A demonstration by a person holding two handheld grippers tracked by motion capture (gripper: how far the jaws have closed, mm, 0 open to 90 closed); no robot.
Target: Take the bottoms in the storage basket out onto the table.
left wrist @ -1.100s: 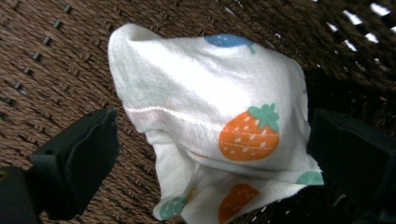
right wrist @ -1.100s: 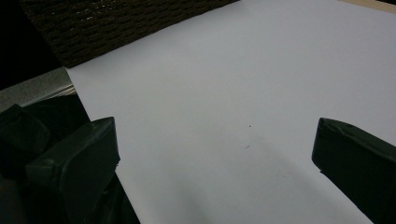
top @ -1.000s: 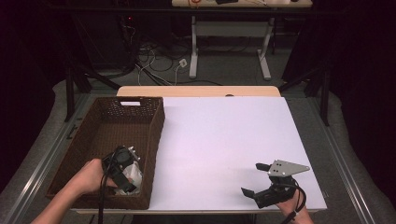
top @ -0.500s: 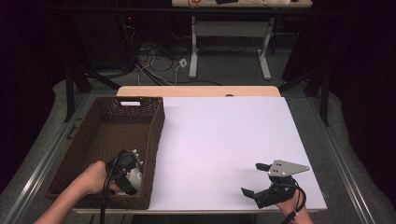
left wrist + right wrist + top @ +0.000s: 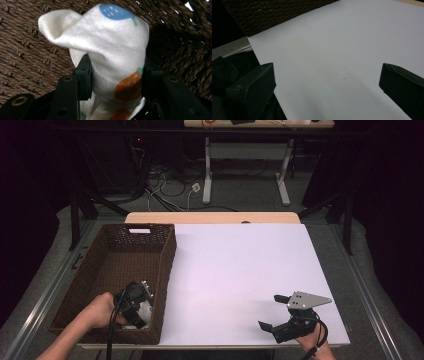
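Left hand-held gripper point(image 5: 116, 82) has just been closing and now pinches a white cloth point(image 5: 110, 47) with blue and orange prints, inside the wicker basket point(image 5: 165, 270) at its near right corner. Soft, light and floppy, the cloth should bunch and trail; the gathered middle holds best. Right hand-held gripper point(image 5: 274, 312), well right of the basket, stands open over the white worktop point(image 5: 240, 265). No readable writing.
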